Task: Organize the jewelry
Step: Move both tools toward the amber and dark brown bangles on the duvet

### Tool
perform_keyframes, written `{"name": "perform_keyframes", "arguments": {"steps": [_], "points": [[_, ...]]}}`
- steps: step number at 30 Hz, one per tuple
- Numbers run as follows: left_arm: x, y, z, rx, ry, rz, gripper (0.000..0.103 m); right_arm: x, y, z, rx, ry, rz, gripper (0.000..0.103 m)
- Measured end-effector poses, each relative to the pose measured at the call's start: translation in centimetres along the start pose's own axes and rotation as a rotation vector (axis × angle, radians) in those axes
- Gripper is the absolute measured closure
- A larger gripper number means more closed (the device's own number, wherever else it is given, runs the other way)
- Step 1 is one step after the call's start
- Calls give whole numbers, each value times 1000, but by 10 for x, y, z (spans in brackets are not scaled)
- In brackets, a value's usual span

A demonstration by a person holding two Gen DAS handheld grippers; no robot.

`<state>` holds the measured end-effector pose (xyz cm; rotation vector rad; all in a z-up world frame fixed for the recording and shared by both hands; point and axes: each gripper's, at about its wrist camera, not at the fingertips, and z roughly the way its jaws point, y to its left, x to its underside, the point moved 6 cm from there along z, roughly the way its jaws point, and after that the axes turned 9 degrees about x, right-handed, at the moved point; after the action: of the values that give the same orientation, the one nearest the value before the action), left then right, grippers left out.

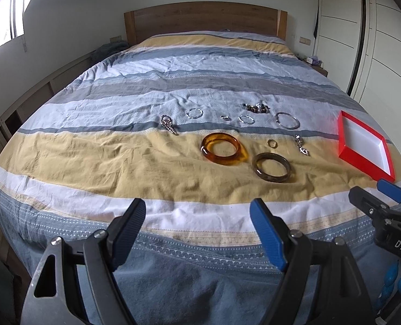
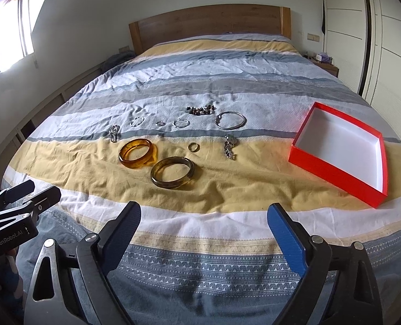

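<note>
Jewelry lies spread on a striped bedspread. An amber bangle (image 1: 223, 149) (image 2: 137, 153) and a dark olive bangle (image 1: 272, 167) (image 2: 172, 172) lie on the yellow stripe, with a small gold ring (image 2: 194, 146) and a rhinestone piece (image 2: 229, 146) beside them. A silver bangle (image 2: 230, 120), a beaded bracelet (image 2: 201, 109) and small silver hoops (image 2: 181, 122) lie farther back. An open red box (image 1: 365, 146) (image 2: 341, 153) with a white inside sits at the right. My left gripper (image 1: 200, 233) and right gripper (image 2: 204, 233) are both open and empty, hovering over the bed's near edge.
The bed (image 2: 200, 67) has a wooden headboard (image 1: 204, 20) at the far end. White wardrobe doors (image 2: 376, 40) run along the right, with a nightstand (image 2: 326, 63) by them. A window (image 1: 3, 21) and low cabinets line the left wall.
</note>
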<state>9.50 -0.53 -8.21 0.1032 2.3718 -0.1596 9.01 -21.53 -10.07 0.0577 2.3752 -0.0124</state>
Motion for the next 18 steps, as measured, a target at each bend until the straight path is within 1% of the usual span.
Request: {"name": "perform_keyframes", "arguments": {"steps": [2, 6, 13, 18], "points": [[-1, -1, 2, -1, 2, 1, 25, -1, 1, 3, -4, 9, -1, 12], [-3, 2, 6, -16, -1, -3, 25, -2, 4, 8, -23, 23, -6, 19], [-7, 9, 16, -24, 5, -17, 25, -4, 11, 17, -55, 43, -11, 28], [-7, 9, 25, -27, 30, -12, 25, -7, 15, 24, -64, 50, -26, 33]]}}
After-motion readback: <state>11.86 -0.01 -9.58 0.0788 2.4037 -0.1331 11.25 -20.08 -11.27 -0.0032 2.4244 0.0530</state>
